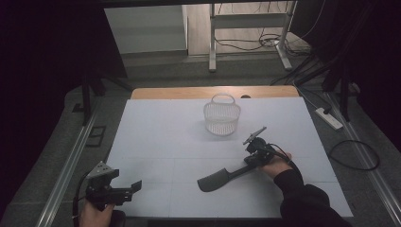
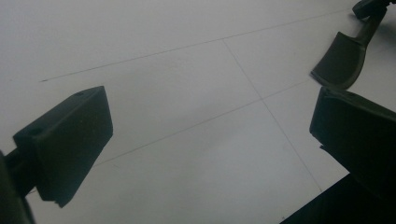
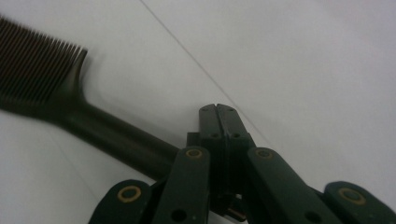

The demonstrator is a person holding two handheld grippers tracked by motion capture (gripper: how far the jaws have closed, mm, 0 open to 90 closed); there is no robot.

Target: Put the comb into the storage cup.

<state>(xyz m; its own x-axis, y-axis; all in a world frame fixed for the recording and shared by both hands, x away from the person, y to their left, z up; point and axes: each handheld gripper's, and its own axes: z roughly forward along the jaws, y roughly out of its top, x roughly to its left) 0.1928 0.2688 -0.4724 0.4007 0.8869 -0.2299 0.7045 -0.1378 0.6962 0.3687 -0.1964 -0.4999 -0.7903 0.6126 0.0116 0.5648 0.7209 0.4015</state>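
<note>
a: where's the comb?
b: near the bench's front edge, handle by the right gripper, whose fingers are pressed together, not clearly pinching it.
a: and the basket?
b: mid-bench, empty. left gripper spread, idle.

Black comb, seemingly white mesh basket

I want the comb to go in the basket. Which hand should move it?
Right. The right gripper is already at the comb handle and sits nearer the basket. The left gripper waits open at the table's near corner.
</note>
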